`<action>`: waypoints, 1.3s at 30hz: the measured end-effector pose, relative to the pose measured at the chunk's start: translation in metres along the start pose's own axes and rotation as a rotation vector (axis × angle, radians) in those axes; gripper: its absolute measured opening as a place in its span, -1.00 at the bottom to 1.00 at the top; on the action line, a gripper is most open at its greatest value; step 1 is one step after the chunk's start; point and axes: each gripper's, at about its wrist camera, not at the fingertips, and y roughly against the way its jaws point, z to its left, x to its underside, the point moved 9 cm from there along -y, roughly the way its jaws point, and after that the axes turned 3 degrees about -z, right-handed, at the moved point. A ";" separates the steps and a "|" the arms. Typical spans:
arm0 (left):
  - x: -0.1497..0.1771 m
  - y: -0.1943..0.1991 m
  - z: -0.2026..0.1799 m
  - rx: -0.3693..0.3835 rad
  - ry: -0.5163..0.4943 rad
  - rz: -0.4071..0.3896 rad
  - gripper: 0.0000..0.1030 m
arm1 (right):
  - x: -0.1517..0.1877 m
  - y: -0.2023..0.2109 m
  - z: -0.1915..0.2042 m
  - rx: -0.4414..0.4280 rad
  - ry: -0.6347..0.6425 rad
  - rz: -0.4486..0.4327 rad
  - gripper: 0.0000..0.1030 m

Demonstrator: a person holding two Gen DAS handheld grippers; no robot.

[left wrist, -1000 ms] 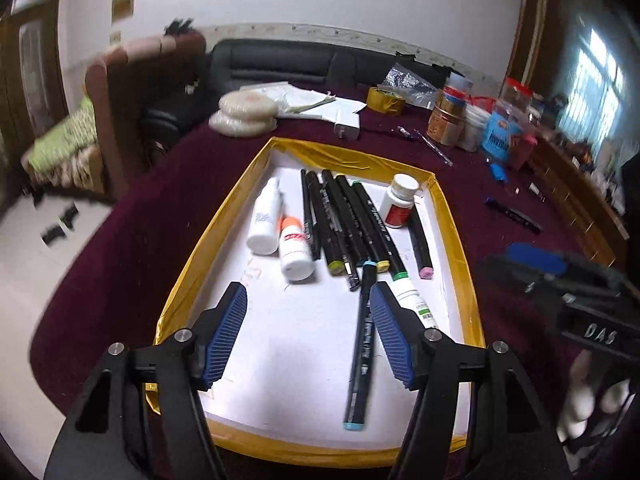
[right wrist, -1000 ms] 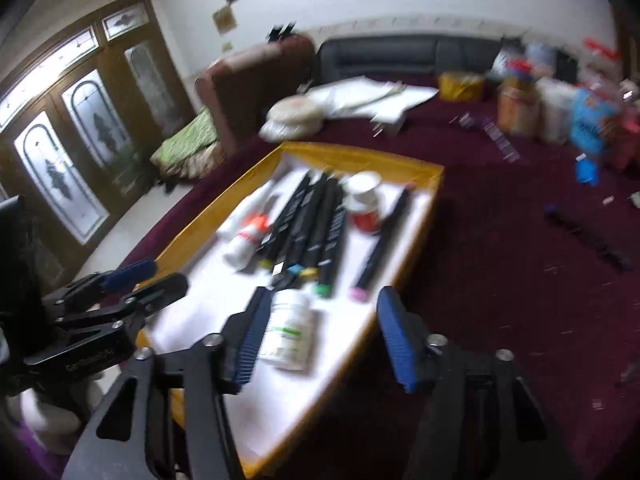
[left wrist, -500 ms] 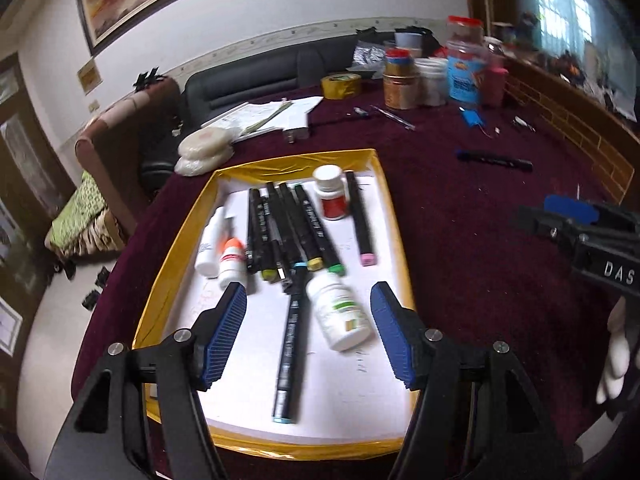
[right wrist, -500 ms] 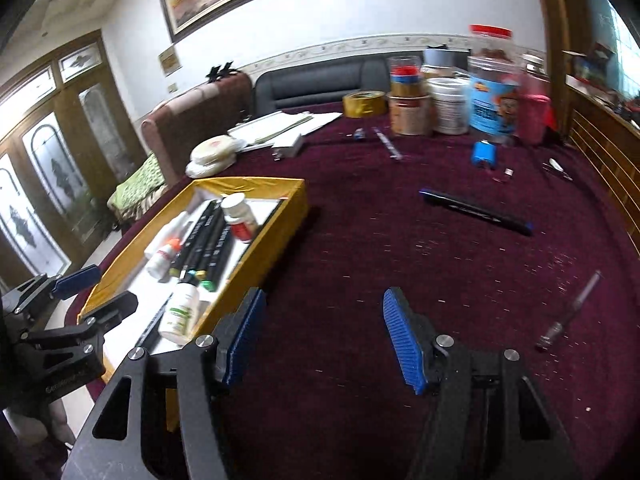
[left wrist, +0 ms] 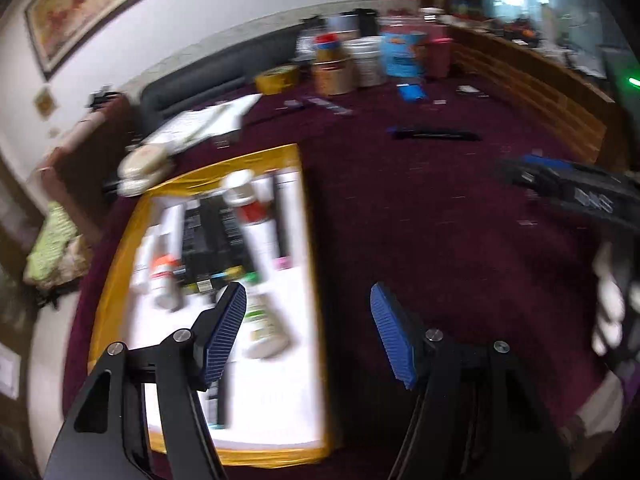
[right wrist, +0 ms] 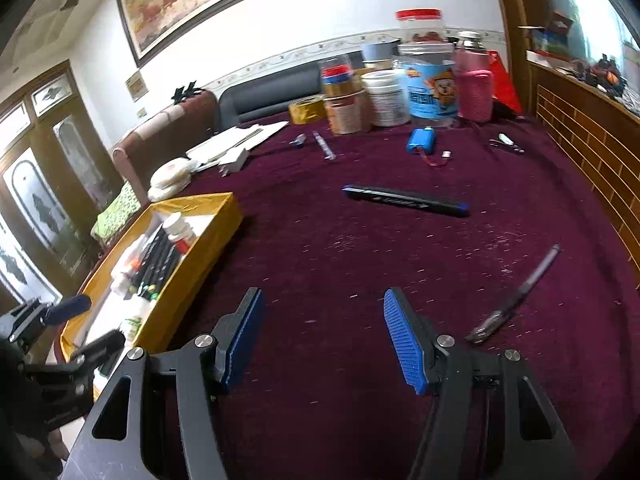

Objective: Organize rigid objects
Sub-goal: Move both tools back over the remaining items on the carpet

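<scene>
Both tools are open and empty — the right tool (right wrist: 322, 334) hovers over the maroon counter (right wrist: 360, 260). To do this well, centre its pads along the black marker (right wrist: 406, 199), then carry it to the yellow tray (right wrist: 192, 268).

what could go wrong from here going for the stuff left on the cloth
The black marker and thin pen lie flat on the maroon cloth; the open right gripper may snag fabric or roll them. The yellow tray is crowded, so new items might knock its bottles.
</scene>
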 end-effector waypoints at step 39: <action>-0.054 -0.076 -0.123 0.458 0.112 0.146 0.23 | -0.048 -0.005 -0.143 -0.110 -0.350 -0.118 -0.10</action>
